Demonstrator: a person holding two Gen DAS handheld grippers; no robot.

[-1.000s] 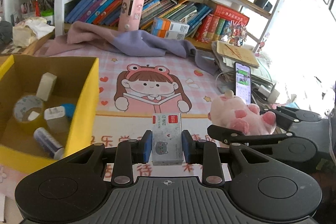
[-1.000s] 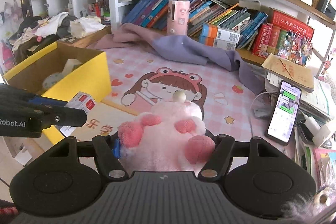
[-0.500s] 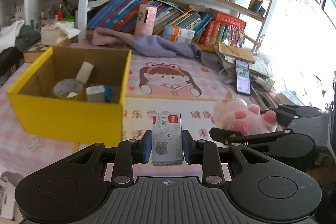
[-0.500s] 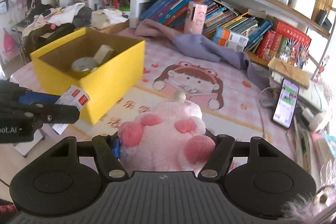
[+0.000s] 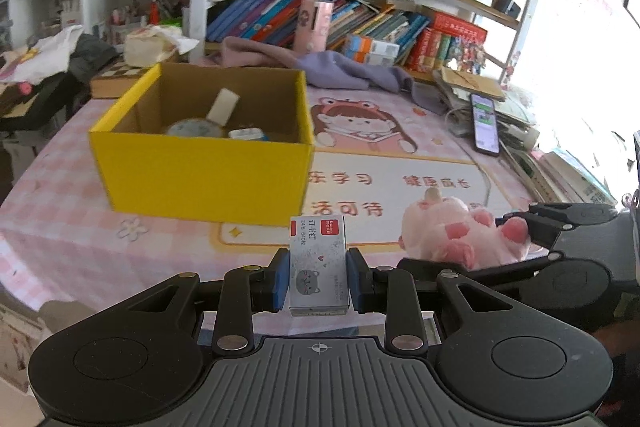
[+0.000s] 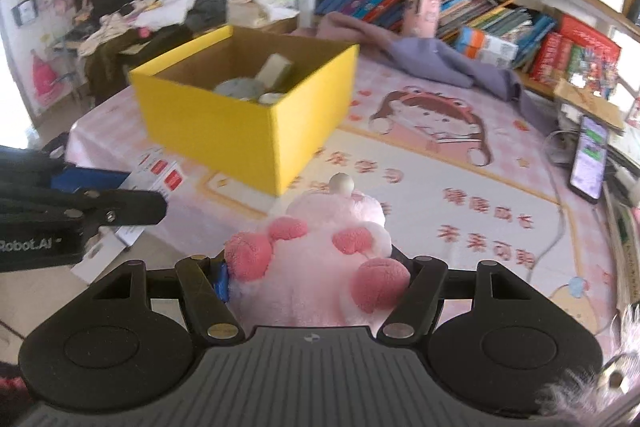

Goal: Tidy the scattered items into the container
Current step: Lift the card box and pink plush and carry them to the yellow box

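My left gripper is shut on a small grey staple box with a red label, held above the table's near edge. My right gripper is shut on a pink plush toy; the toy also shows in the left wrist view. The yellow cardboard box stands ahead and to the left, open on top, with a tape roll and small items inside. It also shows in the right wrist view. The left gripper shows at the left of the right wrist view.
A pink cartoon desk mat covers the table. A phone and stacked papers lie at the right. A purple cloth and bookshelves stand behind the box. Clothes are piled at the far left.
Both grippers have pulled back and up from the table with their objects still held. The yellow box now sits farther ahead and more central in both views.
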